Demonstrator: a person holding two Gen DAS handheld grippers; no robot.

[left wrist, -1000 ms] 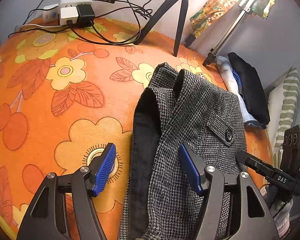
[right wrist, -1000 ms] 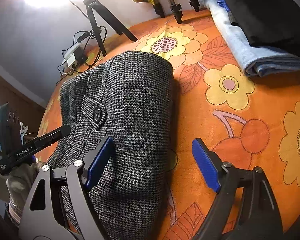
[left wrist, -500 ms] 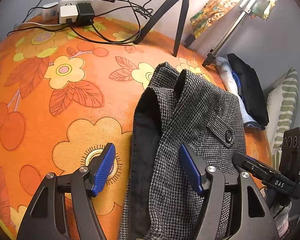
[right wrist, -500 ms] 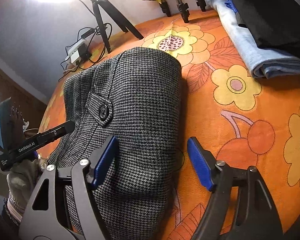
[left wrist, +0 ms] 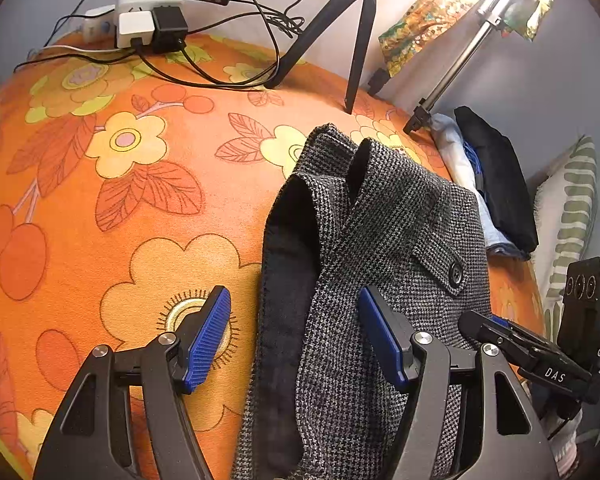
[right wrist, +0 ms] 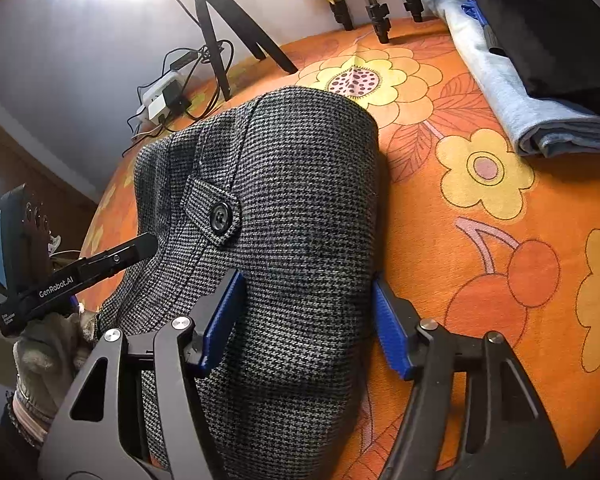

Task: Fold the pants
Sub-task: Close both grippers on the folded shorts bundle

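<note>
Our houndstooth pants (right wrist: pixel 292 208) lie folded but loose; our right gripper (right wrist: pixel 306 322) and left gripper (left wrist: pixel 294 338) straddle its edges, both open, nothing pinched yet.

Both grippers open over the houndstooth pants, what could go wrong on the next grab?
1. The right gripper straddles a thick folded bulge of the pants; closing may pinch only the top layers.
2. The left gripper straddles the dark lining edge; a grab there may flip it outward.
</note>
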